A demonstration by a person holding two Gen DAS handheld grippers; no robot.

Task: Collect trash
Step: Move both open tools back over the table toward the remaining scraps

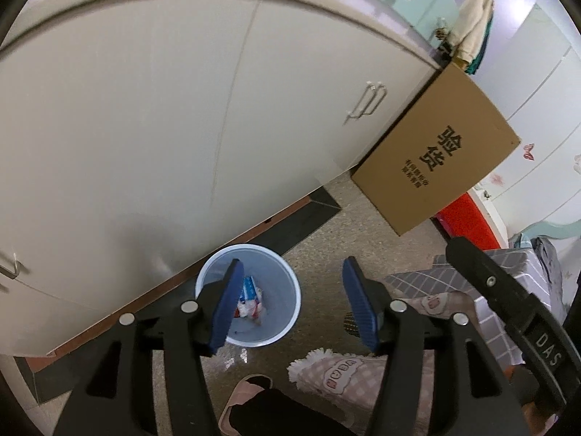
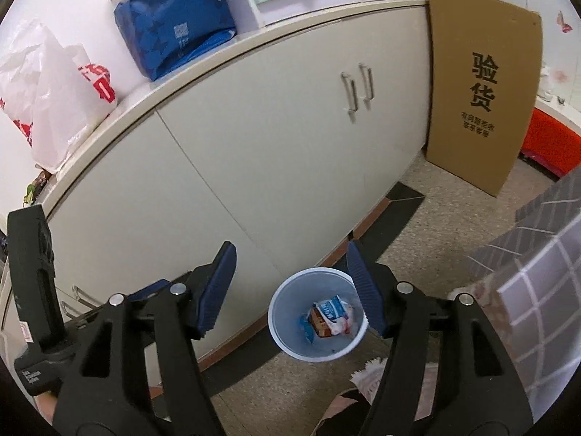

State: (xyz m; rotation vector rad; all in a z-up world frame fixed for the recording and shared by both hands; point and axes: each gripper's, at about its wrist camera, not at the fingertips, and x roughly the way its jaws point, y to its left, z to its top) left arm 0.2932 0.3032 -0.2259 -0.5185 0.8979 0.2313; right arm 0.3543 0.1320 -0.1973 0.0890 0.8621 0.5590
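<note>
A pale blue waste bin (image 1: pixel 279 276) (image 2: pixel 287 305) stands on the speckled floor against the base of a white cabinet. Crumpled wrappers and a small carton (image 1: pixel 250 299) (image 2: pixel 330 316) lie at its bottom. My left gripper (image 1: pixel 292 303) hovers above the bin, open, with nothing between its blue pads. My right gripper (image 2: pixel 294 287) hangs over the bin too, open and empty. In the left wrist view the right gripper's black body (image 1: pixel 508 301) crosses the right side. In the right wrist view the left gripper's black body (image 2: pixel 31 290) shows at the left edge.
A white cabinet (image 1: pixel 145 127) (image 2: pixel 254 145) with metal handles runs behind the bin. A brown cardboard box (image 1: pixel 435 152) (image 2: pixel 479 83) leans at its end. Slippered feet (image 1: pixel 337 374) stand beside the bin. A grey checked cloth (image 2: pixel 537 279) lies to the right. Bags (image 2: pixel 174 18) sit on the cabinet top.
</note>
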